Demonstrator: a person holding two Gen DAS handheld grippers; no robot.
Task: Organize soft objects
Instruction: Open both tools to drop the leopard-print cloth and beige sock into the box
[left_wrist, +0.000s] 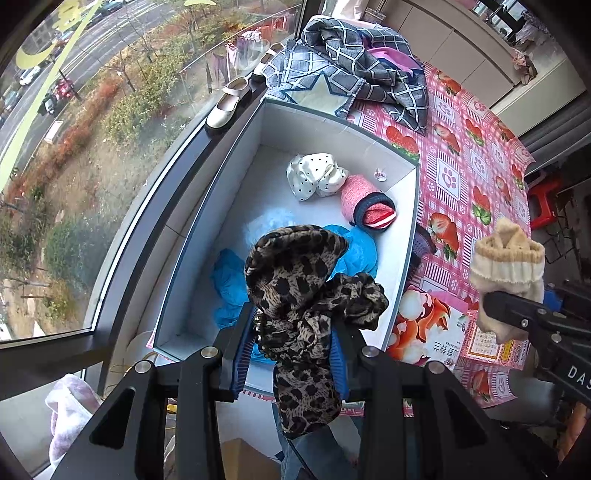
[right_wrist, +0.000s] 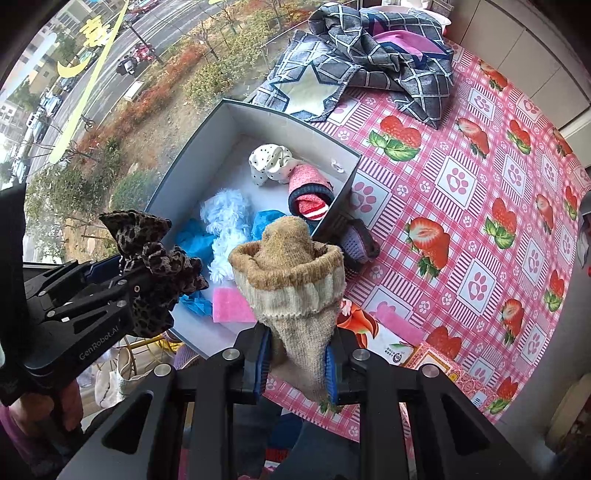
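Left wrist view: left gripper (left_wrist: 295, 332) is clamped on a leopard-print fabric scarf (left_wrist: 295, 295), which covers the pads and hides the near floor of the white open-top cardboard box (left_wrist: 399, 236) below it. The scarf's long axis runs along the fingers, with the bunched top pointing away and the tail hanging toward the camera. In the box are a white polka-dot cloth (left_wrist: 316, 176), a rolled pink-and-red knit sock (left_wrist: 365, 205) and blue crumpled fabric (left_wrist: 231, 284), partly hidden. The box sits on a pink strawberry-and-paw-print tablecloth (left_wrist: 465, 162), next to a window looking down on a street.

Right wrist view: right gripper (right_wrist: 299, 363) pinches a beige knit sock bundle (right_wrist: 291, 273) by its narrow end. The cuffed opening points up and away, above the box's near right corner. Fingertips are buried in the knit. A grey checked star-patch garment (right_wrist: 369, 55) lies past the box. The left gripper (right_wrist: 125, 280) is at the frame's left edge.
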